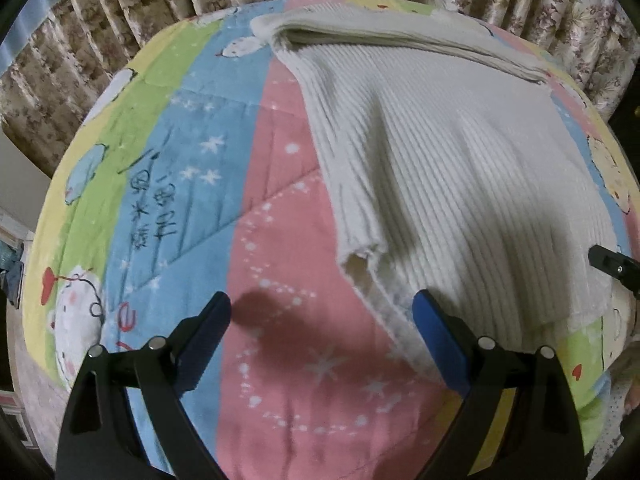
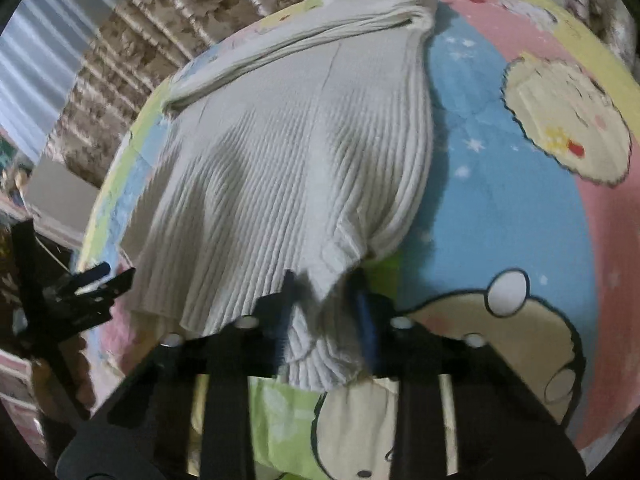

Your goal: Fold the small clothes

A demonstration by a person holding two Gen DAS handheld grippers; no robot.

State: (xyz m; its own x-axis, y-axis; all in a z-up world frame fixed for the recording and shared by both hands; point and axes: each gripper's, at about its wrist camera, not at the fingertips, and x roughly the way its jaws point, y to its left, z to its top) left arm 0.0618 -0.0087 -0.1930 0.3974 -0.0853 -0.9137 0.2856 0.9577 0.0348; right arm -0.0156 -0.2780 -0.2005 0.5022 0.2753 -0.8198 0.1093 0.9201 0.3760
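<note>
Ribbed cream sweater (image 1: pixel 460 168) lay spread over a cartoon-print quilt (image 1: pixel 256 208) striped in pink, blue, green and yellow, with its far end folded back on itself in a thick stack of layers (image 1: pixel 400 46) near the flowered curtains (image 1: pixel 120 12). A narrow strip of the knit, perhaps a sleeve (image 1: pixel 352 208), ran down the sweater's left side and ended in a ragged-looking cuff; how it joined the body was lost in shadow.

The left gripper (image 1: pixel 322 316) stood wide open above the pink stripe and held nothing, its blue-padded right finger (image 1: pixel 436 332) just beside or perhaps touching the sweater's near hem, its left finger over bare quilt. Its shadow darkened the pink fabric between the fingers.

From the right wrist view, the right gripper (image 2: pixel 326 300) had its fingers closed in on a bunched corner of the sweater (image 2: pixel 280 184), with knit hanging down between and below the blue pads. Motion blur smeared that view, so the exact grip point was hard to make out, and cloth covered most of both fingertips. The other tool (image 2: pixel 84 292) showed at the left edge as a dark, blurred shape. In the left view only a black tip of the right tool (image 1: pixel 612 266) poked in at the frame edge
</note>
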